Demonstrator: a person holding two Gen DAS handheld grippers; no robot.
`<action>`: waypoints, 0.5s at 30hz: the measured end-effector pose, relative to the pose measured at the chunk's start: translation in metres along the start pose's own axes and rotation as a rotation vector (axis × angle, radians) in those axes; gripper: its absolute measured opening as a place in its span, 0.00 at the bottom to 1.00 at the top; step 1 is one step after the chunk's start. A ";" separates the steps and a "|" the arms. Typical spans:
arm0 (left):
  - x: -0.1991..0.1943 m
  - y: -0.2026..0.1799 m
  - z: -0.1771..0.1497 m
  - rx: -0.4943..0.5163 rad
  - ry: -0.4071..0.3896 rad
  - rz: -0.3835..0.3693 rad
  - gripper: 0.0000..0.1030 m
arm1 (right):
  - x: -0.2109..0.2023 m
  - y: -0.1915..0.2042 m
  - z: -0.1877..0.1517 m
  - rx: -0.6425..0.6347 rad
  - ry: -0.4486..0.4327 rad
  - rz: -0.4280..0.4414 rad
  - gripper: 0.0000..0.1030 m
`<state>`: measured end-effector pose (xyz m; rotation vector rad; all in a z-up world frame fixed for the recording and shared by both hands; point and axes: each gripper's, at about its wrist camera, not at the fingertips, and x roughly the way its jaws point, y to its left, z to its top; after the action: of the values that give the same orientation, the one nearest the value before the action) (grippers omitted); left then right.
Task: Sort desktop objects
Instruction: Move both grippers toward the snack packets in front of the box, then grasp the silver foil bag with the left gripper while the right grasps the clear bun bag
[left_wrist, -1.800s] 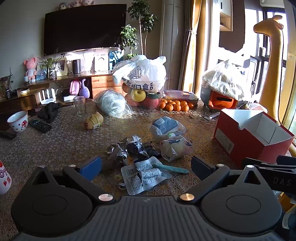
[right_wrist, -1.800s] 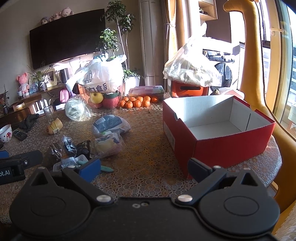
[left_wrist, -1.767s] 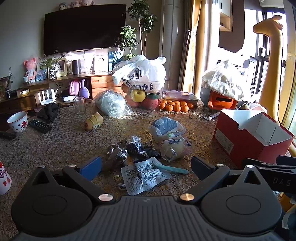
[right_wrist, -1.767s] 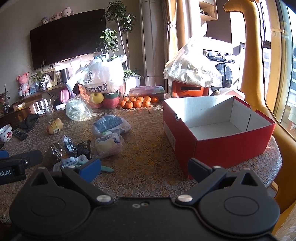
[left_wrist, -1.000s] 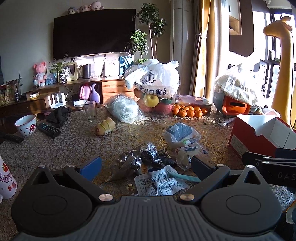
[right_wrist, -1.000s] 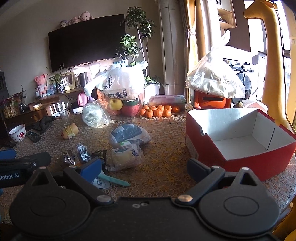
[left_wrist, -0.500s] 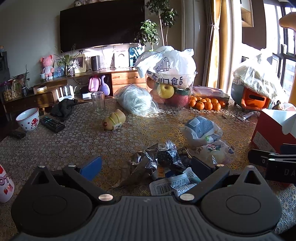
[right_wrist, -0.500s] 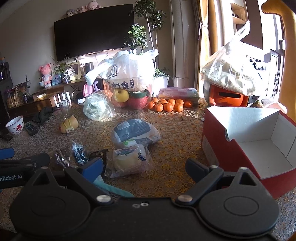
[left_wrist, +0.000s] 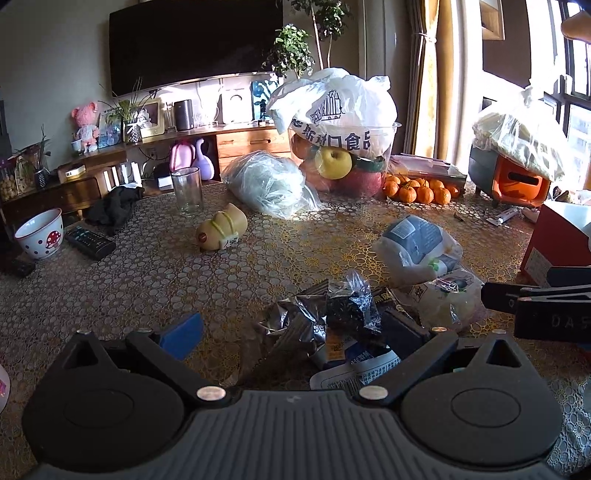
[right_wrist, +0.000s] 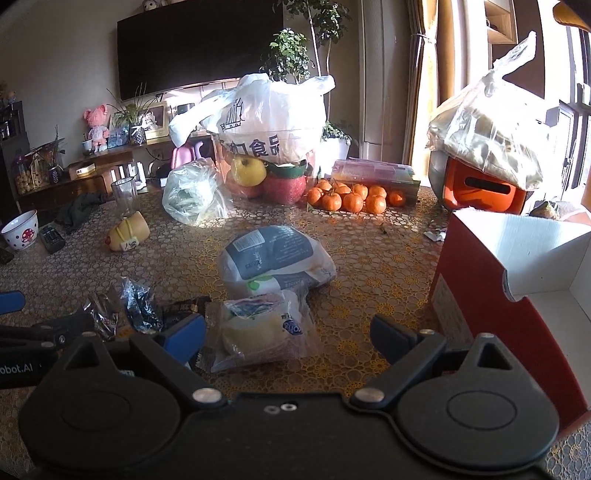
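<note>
Both tools were spread wide and empty, the left tool (left_wrist: 291, 332) bracketing the crumpled foil wrappers (left_wrist: 306, 325) on the worktop (left_wrist: 147, 273), the right tool (right_wrist: 288, 332) framing the yellow snack packet (right_wrist: 258, 332) beside the open red box (right_wrist: 476, 295), evidently the sorting bin.

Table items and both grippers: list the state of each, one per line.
left gripper: open, empty, over the wrapper pile
right gripper: open, empty
red box: open, empty as far as visible
drinking glass: upright, empty
yellow cup: on its side
mushroom bowl: upright
foil wrappers: crumpled
bun packet: sealed, lying flat
</note>
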<state>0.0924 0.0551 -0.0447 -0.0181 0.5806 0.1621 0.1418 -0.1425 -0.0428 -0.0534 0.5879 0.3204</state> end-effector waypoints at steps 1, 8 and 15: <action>0.003 0.000 0.000 0.001 0.002 -0.001 0.98 | 0.003 0.000 0.000 -0.001 0.002 0.001 0.94; 0.023 0.002 -0.002 0.002 0.031 0.014 0.95 | 0.025 0.003 0.000 -0.018 0.033 0.008 0.93; 0.040 0.004 -0.003 0.012 0.048 0.010 0.90 | 0.047 0.006 0.000 -0.031 0.062 0.011 0.92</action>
<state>0.1236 0.0647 -0.0689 -0.0080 0.6291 0.1682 0.1765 -0.1239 -0.0689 -0.0901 0.6448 0.3396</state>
